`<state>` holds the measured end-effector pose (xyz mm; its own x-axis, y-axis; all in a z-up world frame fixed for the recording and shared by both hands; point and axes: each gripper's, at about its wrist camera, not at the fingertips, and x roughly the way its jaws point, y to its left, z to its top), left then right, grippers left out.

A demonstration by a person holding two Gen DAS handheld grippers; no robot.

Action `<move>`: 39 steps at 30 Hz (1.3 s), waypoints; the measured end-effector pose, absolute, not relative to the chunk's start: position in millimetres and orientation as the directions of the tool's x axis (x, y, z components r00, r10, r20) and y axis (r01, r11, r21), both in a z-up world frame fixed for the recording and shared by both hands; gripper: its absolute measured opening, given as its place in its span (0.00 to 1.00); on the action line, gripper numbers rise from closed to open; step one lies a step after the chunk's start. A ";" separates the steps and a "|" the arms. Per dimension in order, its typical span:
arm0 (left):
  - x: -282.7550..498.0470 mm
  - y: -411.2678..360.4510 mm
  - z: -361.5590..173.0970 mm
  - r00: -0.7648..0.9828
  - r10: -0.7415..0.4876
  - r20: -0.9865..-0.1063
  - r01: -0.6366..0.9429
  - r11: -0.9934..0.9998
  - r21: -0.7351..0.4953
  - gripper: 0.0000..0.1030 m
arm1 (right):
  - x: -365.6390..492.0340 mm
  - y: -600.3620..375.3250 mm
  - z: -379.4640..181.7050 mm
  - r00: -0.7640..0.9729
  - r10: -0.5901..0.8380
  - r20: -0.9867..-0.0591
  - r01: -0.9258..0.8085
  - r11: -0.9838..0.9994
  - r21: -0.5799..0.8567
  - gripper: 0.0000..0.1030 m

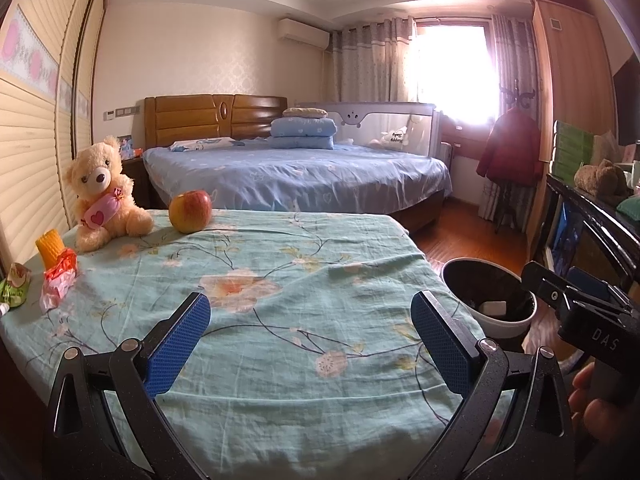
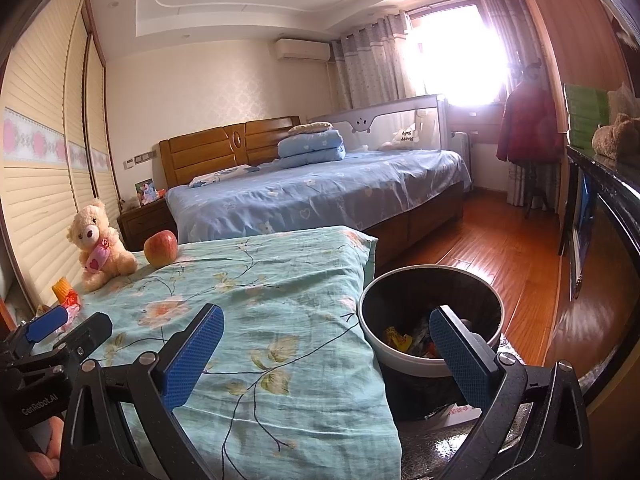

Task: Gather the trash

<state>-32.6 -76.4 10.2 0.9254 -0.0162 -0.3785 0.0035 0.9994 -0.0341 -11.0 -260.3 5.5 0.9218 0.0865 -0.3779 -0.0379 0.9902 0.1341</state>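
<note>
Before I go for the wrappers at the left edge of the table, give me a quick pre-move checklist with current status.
1. Left gripper open and empty: ok, blue fingers spread wide, nothing between them.
2. Right gripper open and empty: ok.
3. Trash visible: ok, red-and-white wrapper and green pouch lie at the table's left edge.
4. Path over the floral tablecloth to them: ok, bare cloth between.
5. Non-trash nearby: not ok, a yellow corn-like item touches the red-and-white wrapper; teddy bear and apple sit just behind.
6. Bin ready: ok, open, beside the table's right edge, trash already inside.
</note>
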 end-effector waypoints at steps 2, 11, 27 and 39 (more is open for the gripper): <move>-32.5 -76.6 10.3 0.926 -0.016 -0.378 0.003 0.999 -0.035 1.00 | -10.0 -260.3 5.2 0.922 0.087 -0.377 -0.039 0.990 0.135 1.00; -30.7 -75.8 9.3 0.923 -0.021 -0.384 0.006 0.999 -0.039 1.00 | -10.4 -260.5 4.8 0.922 0.088 -0.377 -0.039 0.990 0.135 1.00; -28.4 -76.4 9.3 0.922 -0.024 -0.387 0.010 0.999 -0.039 1.00 | -8.0 -252.2 7.1 0.920 0.097 -0.381 -0.045 0.989 0.143 1.00; -20.5 -79.4 10.0 0.917 -0.033 -0.398 0.020 0.999 -0.037 1.00 | -2.0 -249.8 3.2 0.914 0.105 -0.392 -0.047 0.987 0.154 1.00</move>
